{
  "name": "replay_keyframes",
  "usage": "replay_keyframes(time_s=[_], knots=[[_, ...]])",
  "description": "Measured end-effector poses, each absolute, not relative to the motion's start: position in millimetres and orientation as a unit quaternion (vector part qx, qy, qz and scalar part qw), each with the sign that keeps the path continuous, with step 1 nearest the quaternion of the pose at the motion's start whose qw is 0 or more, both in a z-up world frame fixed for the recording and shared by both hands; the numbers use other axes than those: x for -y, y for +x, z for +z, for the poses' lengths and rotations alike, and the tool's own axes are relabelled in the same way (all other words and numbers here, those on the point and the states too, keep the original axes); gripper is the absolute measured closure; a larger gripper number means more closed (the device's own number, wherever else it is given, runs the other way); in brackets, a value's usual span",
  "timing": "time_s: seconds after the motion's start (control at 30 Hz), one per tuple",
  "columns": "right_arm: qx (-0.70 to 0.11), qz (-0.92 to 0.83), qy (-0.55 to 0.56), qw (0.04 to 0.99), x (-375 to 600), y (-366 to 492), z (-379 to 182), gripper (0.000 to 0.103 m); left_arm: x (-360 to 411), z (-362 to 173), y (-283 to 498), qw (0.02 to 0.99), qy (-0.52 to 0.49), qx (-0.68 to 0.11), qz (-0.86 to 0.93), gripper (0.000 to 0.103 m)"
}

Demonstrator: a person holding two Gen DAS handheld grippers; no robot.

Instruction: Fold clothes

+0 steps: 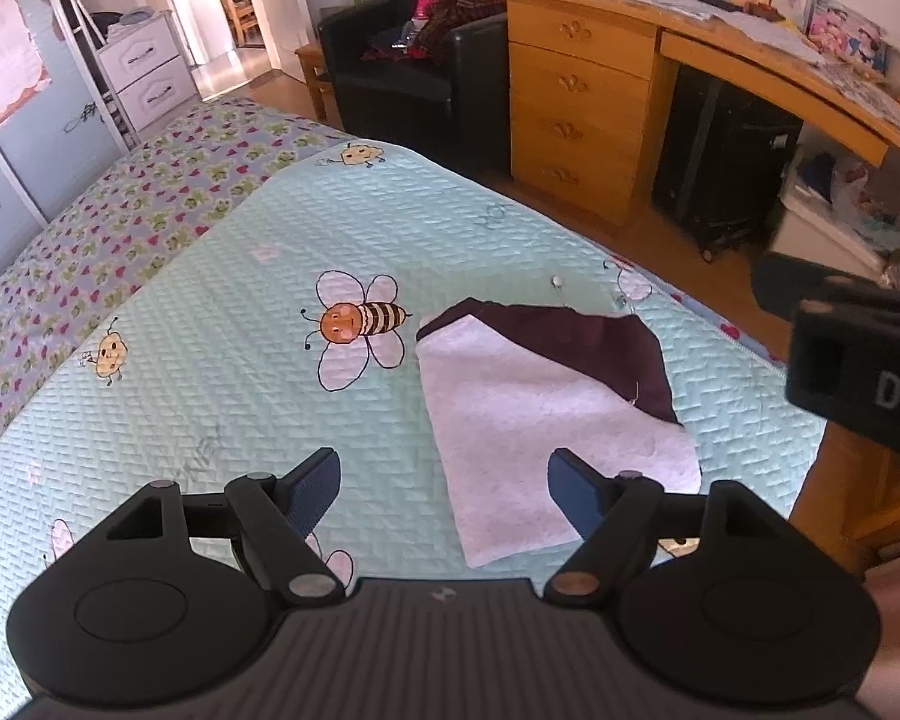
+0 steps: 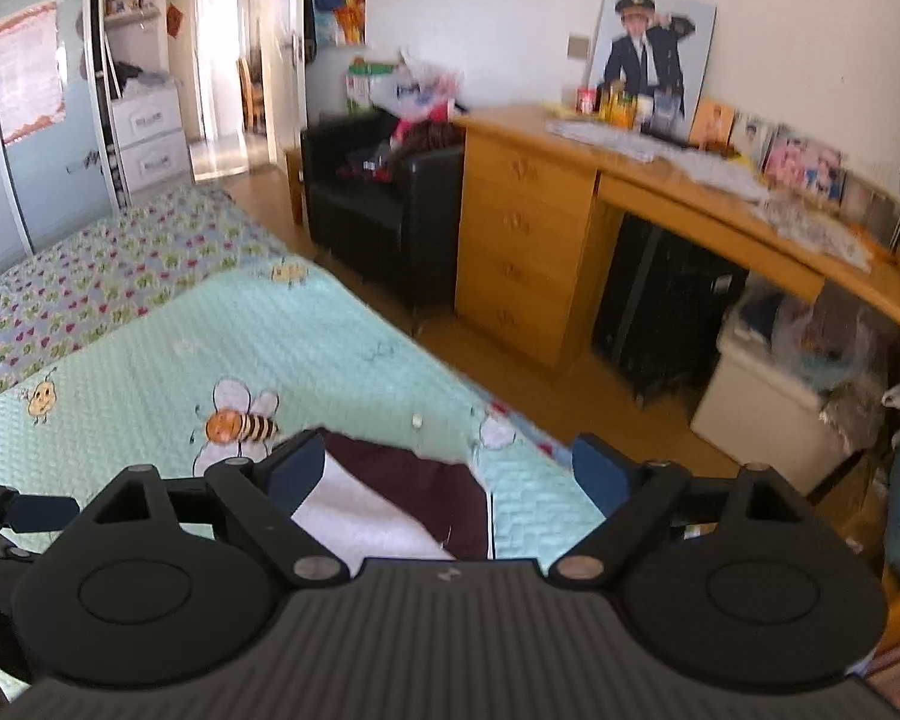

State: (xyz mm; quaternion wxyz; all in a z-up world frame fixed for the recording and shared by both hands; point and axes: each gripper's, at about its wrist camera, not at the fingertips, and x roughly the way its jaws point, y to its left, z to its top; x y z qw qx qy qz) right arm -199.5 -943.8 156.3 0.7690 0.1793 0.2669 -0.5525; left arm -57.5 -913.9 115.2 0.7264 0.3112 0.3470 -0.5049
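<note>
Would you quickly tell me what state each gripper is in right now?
Left gripper: open, holding nothing, above the cloth.
Right gripper: open, holding nothing; the cloth lies below its fingers.

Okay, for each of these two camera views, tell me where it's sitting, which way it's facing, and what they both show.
Left wrist view: sits on the left gripper, tilted down at the bed; its open fingers frame the maroon-and-white garment; the right gripper intrudes at the right edge.
Right wrist view: sits on the right gripper, angled shallower across the bed edge toward the wooden desk; open fingers, nothing held; part of the left gripper shows at lower left.
Shared: garment, bee print, black armchair, desk.
</note>
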Motion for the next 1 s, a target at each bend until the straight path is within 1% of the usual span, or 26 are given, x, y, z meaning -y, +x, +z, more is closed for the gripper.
replay_keyframes(time_s=[0.1, 0.2, 0.23, 0.27, 0.37, 0.7, 0.87, 0.9, 1.0], knots=[[-0.254, -0.541, 0.182, 0.781, 943, -201, 160, 0.012, 913, 117, -51, 0.728, 0.295, -0.357, -0.506, 0.02], [-0.233, -0.53, 0.186, 0.794, 940, -205, 165, 0.012, 912, 118, -44, 0.722, 0.269, -0.378, -0.514, 0.008], [-0.223, -0.527, 0.186, 0.799, 938, -206, 167, 0.012, 912, 119, -41, 0.72, 0.26, -0.385, -0.516, 0.002], [-0.214, -0.524, 0.185, 0.803, 937, -208, 168, 0.012, 911, 119, -39, 0.718, 0.251, -0.391, -0.518, 0.0], [-0.198, -0.521, 0.181, 0.811, 934, -208, 173, 0.012, 909, 119, -37, 0.717, 0.238, -0.397, -0.52, 0.0], [-0.2, -0.523, 0.19, 0.807, 934, -205, 172, 0.011, 907, 122, -35, 0.723, 0.246, -0.386, -0.518, 0.0], [-0.202, -0.526, 0.197, 0.802, 933, -205, 168, 0.007, 905, 124, -34, 0.725, 0.238, -0.381, -0.522, 0.0], [-0.202, -0.527, 0.198, 0.802, 933, -206, 167, 0.004, 905, 124, -35, 0.727, 0.238, -0.376, -0.523, 0.0], [-0.201, -0.528, 0.197, 0.801, 930, -205, 166, 0.002, 904, 125, -35, 0.731, 0.227, -0.371, -0.525, 0.0]])
